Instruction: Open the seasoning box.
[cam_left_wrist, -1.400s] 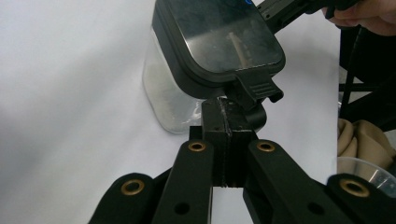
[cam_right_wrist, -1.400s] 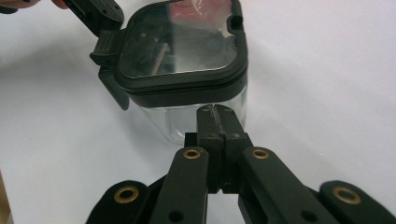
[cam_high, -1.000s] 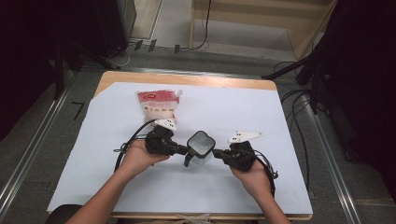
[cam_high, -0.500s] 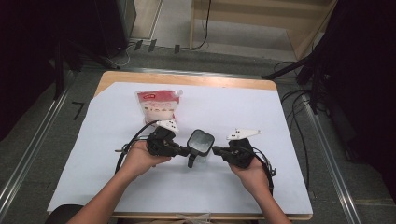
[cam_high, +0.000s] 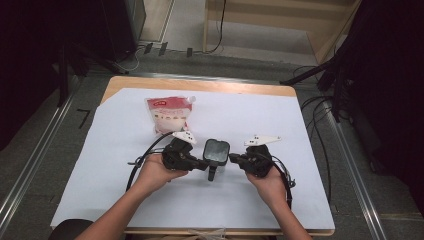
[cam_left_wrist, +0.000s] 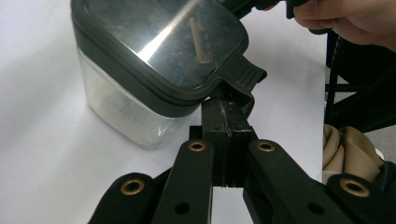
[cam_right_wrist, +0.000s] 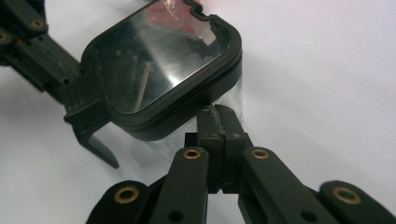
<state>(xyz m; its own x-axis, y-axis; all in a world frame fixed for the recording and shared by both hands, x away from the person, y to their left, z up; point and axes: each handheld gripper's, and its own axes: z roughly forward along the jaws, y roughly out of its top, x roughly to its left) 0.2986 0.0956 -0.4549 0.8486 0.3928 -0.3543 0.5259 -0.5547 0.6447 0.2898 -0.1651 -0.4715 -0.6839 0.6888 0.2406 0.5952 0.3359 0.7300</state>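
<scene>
A clear square container with a black glossy lid (cam_high: 217, 149) stands on the white sheet between my two grippers. Its black latch (cam_high: 211, 172) sticks out toward the person. My left gripper (cam_high: 204, 164) is shut, and in the left gripper view its joined tips (cam_left_wrist: 227, 105) sit right under the latch tab (cam_left_wrist: 243, 77), touching it. My right gripper (cam_high: 231, 159) is shut too, its tips (cam_right_wrist: 216, 112) against the clear wall just below the lid (cam_right_wrist: 159, 70). Neither gripper has anything between its pads.
A red and white pouch (cam_high: 170, 112) lies flat behind the container, toward the far left. The white sheet (cam_high: 300, 150) covers a wooden table (cam_high: 200, 85). A black cable (cam_high: 142, 157) loops beside the left hand. Dark stands and cables flank the table.
</scene>
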